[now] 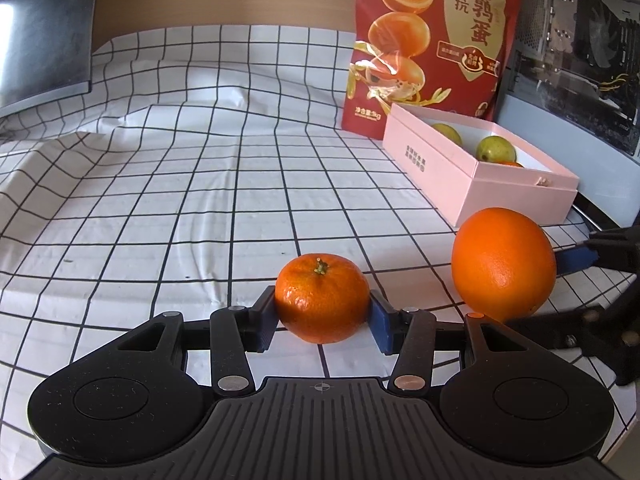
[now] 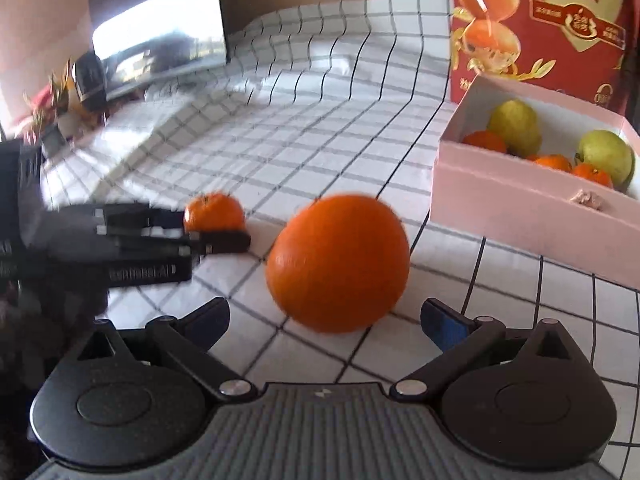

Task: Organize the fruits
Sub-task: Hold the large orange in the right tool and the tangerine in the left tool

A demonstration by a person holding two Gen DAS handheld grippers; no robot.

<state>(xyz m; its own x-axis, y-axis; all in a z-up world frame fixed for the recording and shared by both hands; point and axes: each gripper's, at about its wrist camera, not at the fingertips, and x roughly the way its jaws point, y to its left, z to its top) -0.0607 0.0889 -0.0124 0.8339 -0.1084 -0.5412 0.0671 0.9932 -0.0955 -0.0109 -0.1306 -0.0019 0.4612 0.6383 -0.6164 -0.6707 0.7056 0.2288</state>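
Left claw point(image 1: 322, 320) clamped on small stemmed orange mandarin point(image 1: 322, 302), low over checked-cloth worktop point(image 1: 200, 200). Right claw point(image 2: 324, 320) spread apart around large round orange point(image 2: 338, 262), not gripping. Pink open box point(image 2: 520, 204) near right edge. Risk: orange rolls off if nudged off-centre; claws clash.

Small glossy orange mandarin point(image 1: 322, 303), green stem uppermost, sits on the cloth. Larger round smooth-skinned orange point(image 1: 503, 264) rests just beside it. Open pale pink rectangular cardboard box point(image 2: 532, 216) holds two yellow-green pears point(image 2: 516, 124) and several small mandarins point(image 2: 554, 162).
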